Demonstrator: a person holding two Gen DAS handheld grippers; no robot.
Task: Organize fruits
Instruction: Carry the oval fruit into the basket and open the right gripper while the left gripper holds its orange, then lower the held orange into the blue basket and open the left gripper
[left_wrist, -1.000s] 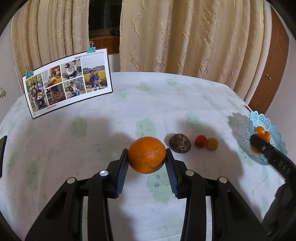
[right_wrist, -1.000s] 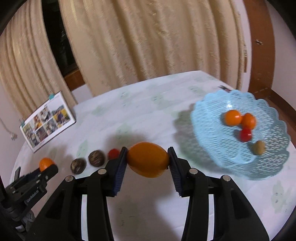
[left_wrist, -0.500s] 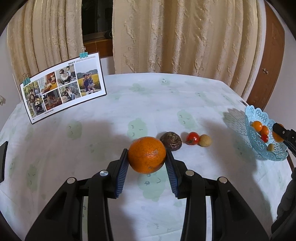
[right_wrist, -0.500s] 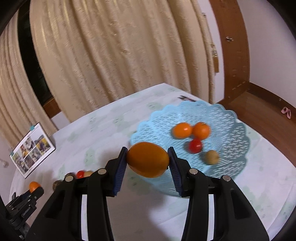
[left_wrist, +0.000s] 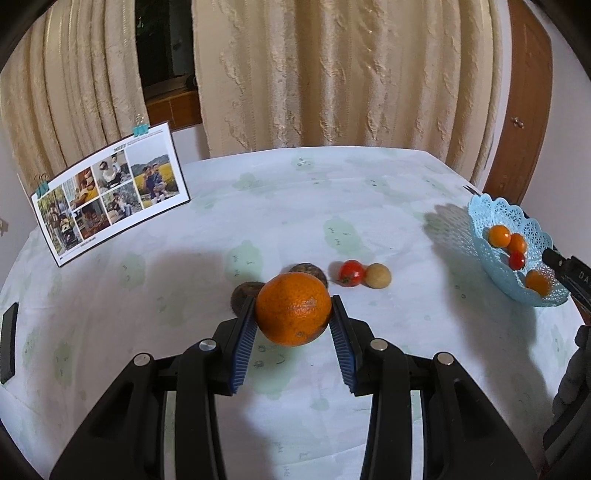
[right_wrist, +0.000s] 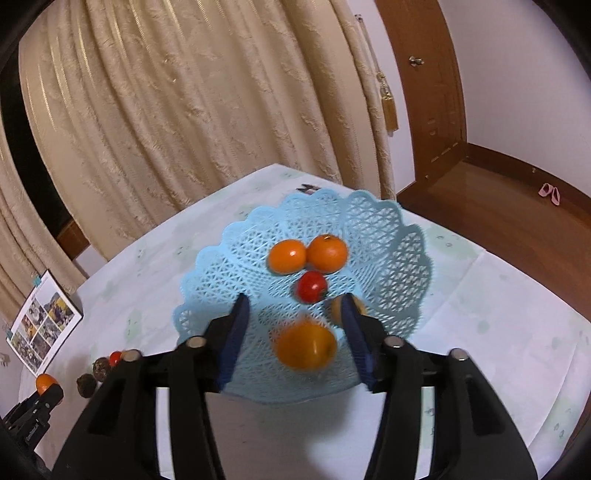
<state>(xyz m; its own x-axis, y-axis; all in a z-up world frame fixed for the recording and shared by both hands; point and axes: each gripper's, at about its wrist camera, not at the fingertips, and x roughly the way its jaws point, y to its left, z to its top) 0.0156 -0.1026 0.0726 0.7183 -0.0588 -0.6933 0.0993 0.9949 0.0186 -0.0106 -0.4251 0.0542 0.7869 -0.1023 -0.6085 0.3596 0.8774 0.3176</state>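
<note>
My left gripper (left_wrist: 293, 312) is shut on a large orange (left_wrist: 293, 308), held above the table. Behind it lie two dark brown fruits (left_wrist: 243, 291), a small red tomato (left_wrist: 351, 272) and a tan round fruit (left_wrist: 377, 275). My right gripper (right_wrist: 293, 310) is open above the blue lattice basket (right_wrist: 236, 258). A blurred orange fruit (right_wrist: 306, 345) sits loose between its jaws, over the basket floor. The basket holds two small oranges (right_wrist: 287, 255), a red tomato (right_wrist: 312, 287) and a tan fruit (right_wrist: 336, 308) partly hidden by a finger.
A photo card (left_wrist: 110, 194) held by clips stands at the table's back left. A black object (left_wrist: 9, 341) lies at the left edge. Curtains hang behind the table. The basket (left_wrist: 491, 251) stands near the table's right edge, with wooden floor (right_wrist: 498, 206) beyond.
My right gripper moved over the basket, opened and let go of its orange fruit, which now lies blurred below the jaws. My left gripper keeps its orange and has shifted slightly.
</note>
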